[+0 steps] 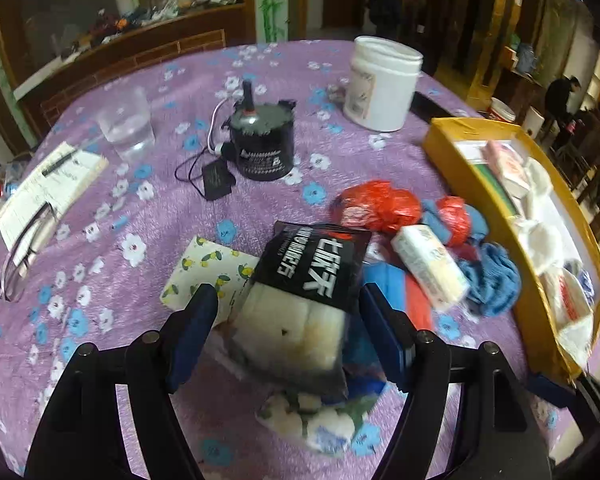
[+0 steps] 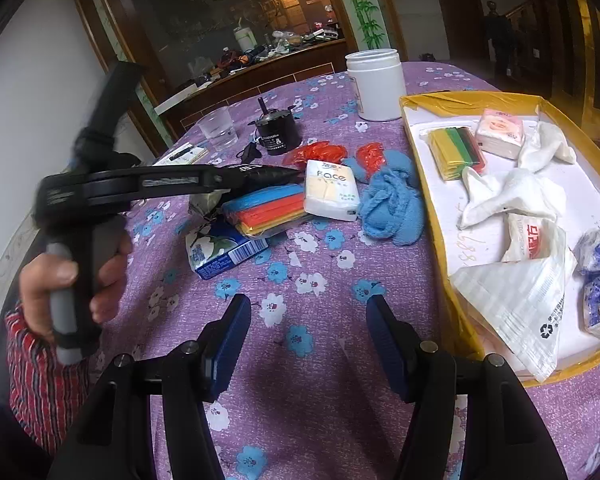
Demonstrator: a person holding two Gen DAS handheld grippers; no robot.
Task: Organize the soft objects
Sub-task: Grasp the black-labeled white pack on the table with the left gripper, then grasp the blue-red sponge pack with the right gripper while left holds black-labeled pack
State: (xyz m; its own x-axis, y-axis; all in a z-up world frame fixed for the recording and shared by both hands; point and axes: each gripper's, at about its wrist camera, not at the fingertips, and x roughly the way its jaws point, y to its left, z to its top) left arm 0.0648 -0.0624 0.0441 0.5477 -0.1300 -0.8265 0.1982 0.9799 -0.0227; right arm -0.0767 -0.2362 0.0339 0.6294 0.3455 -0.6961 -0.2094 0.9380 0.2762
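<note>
– One soft thing is in hand just now: the black-labelled pack of white pads (image 1: 316,264). Where does it lie?

– Toward the near edge of the table (image 2: 300,380), tilted, propped on a flowered tissue pack (image 1: 312,420) and leaning against a lemon-print one (image 1: 204,268). The left gripper (image 1: 287,296) straddles it, one finger on each side.

– Gripping it?

– No. Its jaws stand apart, with a gap showing between each blue pad and the pack. Nothing is pressed.

– And the other one?

– The right gripper (image 2: 308,304) hangs spread and empty over bare cloth near the same edge, just left of the yellow box (image 2: 428,200).

– So which step is this?

– I judge it to be the gathering of loose items into that box, which sits along the table's right edge and already has rags and tissue packs in it. The striped cloths (image 2: 268,208), the blue rag (image 2: 392,200) and the red bags (image 1: 376,204) are outside it.

– What does the next move need?

– Probably closing gently across the pack's width, since it will squash, then lifting it clear of the box's wall.
</note>
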